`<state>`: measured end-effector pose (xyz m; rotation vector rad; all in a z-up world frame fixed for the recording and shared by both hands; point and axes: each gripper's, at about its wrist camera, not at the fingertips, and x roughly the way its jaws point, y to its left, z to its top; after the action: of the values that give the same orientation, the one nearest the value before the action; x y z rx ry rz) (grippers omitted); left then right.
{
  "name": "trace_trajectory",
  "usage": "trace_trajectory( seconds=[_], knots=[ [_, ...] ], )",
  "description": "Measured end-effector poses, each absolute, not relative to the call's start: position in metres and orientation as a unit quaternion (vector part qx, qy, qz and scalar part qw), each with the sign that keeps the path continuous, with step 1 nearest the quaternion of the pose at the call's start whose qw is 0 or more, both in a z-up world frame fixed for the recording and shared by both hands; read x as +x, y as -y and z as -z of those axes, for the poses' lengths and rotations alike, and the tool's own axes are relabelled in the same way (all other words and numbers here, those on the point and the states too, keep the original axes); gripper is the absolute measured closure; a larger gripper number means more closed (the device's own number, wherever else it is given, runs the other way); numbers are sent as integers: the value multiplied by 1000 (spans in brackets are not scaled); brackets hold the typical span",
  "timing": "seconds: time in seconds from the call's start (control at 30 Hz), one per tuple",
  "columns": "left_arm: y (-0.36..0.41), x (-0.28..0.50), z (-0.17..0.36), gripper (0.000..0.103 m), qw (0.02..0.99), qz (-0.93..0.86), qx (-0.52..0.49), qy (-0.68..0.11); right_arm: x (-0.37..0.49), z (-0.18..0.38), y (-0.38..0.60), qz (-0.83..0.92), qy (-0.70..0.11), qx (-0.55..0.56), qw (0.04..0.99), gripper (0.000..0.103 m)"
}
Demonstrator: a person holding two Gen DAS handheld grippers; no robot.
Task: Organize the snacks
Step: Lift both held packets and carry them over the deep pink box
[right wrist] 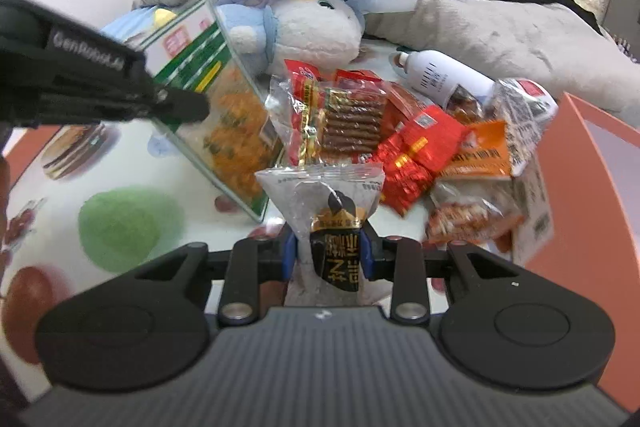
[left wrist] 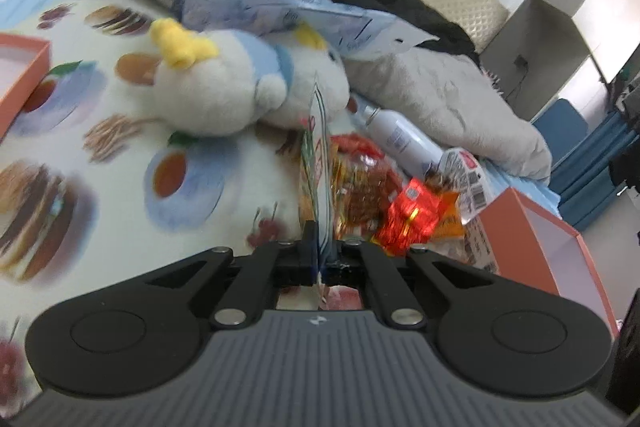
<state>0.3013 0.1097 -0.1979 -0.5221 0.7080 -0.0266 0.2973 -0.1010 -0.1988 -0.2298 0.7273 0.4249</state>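
While both grippers hung over the bed with its food-print blanket, each one had a snack in its grip. The left gripper was squeezed almost all the way closed on a thin, flat snack bag — seen edge-on there, with green stripes and orange bits in the right view. The right gripper was closed partway, its blue pads pressing both sides of a small clear packet with a black and gold label. Just past it lay the snack pile — red, orange and clear packets heaped together, touching a white bottle. An orange box stood at the right of the pile. A white plush toy sat behind the snacks.
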Motion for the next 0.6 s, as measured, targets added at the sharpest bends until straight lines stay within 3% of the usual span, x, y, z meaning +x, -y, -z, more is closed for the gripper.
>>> trace_trajectory(
  seconds=[0.6],
  knots=[
    [-56, 184, 165, 102, 908, 8, -211, -363, 208, 167, 152, -184, -361, -66, 912, 69]
  ],
)
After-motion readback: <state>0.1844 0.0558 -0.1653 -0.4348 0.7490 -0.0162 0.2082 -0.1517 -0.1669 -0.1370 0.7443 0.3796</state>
